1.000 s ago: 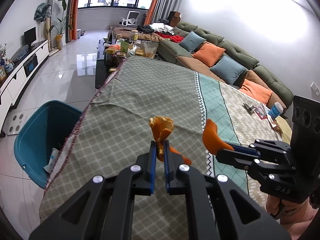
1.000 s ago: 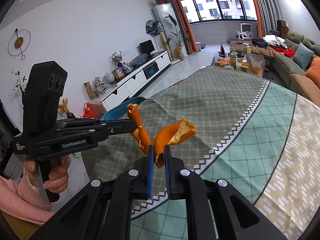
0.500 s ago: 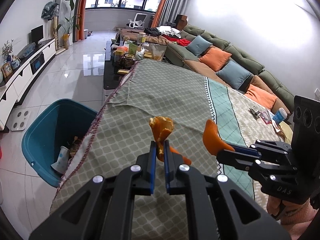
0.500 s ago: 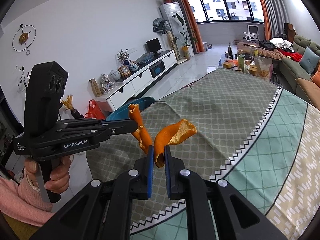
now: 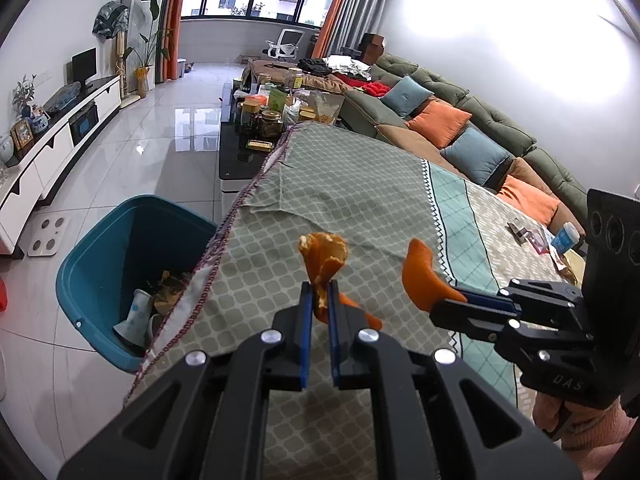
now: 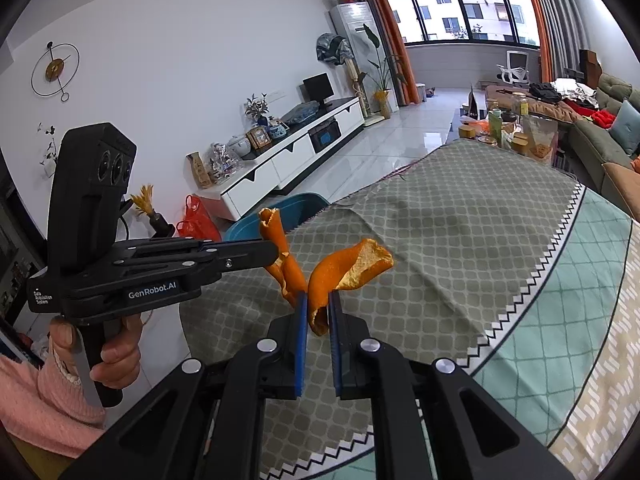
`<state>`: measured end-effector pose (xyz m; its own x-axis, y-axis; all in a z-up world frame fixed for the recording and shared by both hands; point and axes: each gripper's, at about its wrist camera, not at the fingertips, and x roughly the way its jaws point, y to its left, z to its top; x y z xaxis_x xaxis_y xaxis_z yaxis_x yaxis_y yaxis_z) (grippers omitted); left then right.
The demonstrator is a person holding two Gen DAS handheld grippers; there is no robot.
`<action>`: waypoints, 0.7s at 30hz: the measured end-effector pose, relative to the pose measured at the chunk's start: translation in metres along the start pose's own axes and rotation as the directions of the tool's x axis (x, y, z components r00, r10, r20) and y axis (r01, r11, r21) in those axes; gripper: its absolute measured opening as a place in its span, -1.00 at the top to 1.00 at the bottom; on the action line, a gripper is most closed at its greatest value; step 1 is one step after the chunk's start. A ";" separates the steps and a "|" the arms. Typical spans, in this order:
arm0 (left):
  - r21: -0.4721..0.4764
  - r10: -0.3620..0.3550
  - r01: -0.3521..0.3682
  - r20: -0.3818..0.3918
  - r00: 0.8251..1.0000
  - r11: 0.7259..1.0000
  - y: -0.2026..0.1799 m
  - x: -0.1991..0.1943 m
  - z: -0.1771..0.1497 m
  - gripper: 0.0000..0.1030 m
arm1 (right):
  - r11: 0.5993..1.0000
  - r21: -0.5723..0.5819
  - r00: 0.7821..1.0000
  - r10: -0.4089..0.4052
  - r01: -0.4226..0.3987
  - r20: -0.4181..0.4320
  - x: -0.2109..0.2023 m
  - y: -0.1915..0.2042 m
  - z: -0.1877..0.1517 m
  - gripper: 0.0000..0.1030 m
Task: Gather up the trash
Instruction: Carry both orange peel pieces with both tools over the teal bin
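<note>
My left gripper (image 5: 319, 292) is shut on a piece of orange peel (image 5: 324, 258) and holds it above the table, near its left edge. My right gripper (image 6: 318, 304) is shut on a second, curled piece of orange peel (image 6: 348, 270), also above the table. Each gripper shows in the other's view: the right one (image 5: 452, 300) with its peel (image 5: 418, 276), the left one (image 6: 272, 250) with its peel (image 6: 280, 256). A teal trash bin (image 5: 100, 240) stands on the floor left of the table and holds several bits of trash.
The table wears a grey-green patterned cloth (image 5: 360, 200). Small items and a blue-capped cup (image 5: 564, 238) lie at its far right. A low black table with jars (image 5: 260, 120) stands beyond it, a long sofa (image 5: 460, 128) on the right, a TV cabinet (image 5: 48, 148) on the left.
Both grippers have moved left with their peels. The bin has come further into the left wrist view and its contents now show.
</note>
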<state>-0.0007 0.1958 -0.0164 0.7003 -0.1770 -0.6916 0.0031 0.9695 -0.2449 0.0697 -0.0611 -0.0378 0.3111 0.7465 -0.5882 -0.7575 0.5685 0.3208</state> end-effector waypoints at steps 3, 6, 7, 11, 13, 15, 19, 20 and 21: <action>-0.006 0.006 -0.006 0.002 1.000 1.000 0.004 -0.001 -0.001 0.83 | 1.000 -0.006 1.000 0.004 -0.004 -0.002 0.003 0.003 0.002 0.80; -0.008 0.013 -0.013 0.004 1.000 1.000 0.006 -0.003 -0.002 0.83 | 1.000 -0.007 1.000 0.015 -0.015 -0.005 0.007 0.005 0.004 0.80; -0.011 0.013 -0.013 0.003 1.000 1.000 0.007 -0.003 -0.002 0.83 | 1.000 -0.008 1.000 0.017 -0.017 -0.006 0.008 0.006 0.004 0.80; -0.021 0.018 -0.018 0.005 1.000 1.000 0.010 -0.004 -0.002 0.83 | 0.999 -0.015 1.000 0.028 -0.028 -0.011 0.012 0.009 0.007 0.80; -0.023 0.024 -0.024 0.007 1.000 0.999 0.011 -0.005 -0.003 0.83 | 0.999 -0.017 0.999 0.030 -0.031 -0.013 0.014 0.010 0.008 0.80; -0.027 0.025 -0.025 0.010 1.000 0.999 0.012 -0.006 -0.003 0.83 | 0.999 -0.019 0.999 0.035 -0.035 -0.014 0.016 0.012 0.009 0.80; -0.034 0.029 -0.029 0.016 0.999 0.999 0.017 -0.008 -0.003 0.83 | 0.999 -0.025 0.999 0.042 -0.042 -0.021 0.021 0.016 0.011 0.80; -0.036 0.031 -0.030 0.016 0.999 0.999 0.018 -0.009 -0.003 0.83 | 0.999 -0.026 0.999 0.043 -0.044 -0.021 0.022 0.017 0.011 0.80; -0.038 0.033 -0.033 0.016 0.999 0.999 0.019 -0.009 -0.003 0.83 | 0.999 -0.027 0.999 0.045 -0.046 -0.022 0.022 0.018 0.011 0.80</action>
<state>-0.0092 0.2155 -0.0171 0.7112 -0.1419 -0.6885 -0.0472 0.9676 -0.2481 0.0693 -0.0300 -0.0366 0.2639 0.7636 -0.5893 -0.7861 0.5243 0.3273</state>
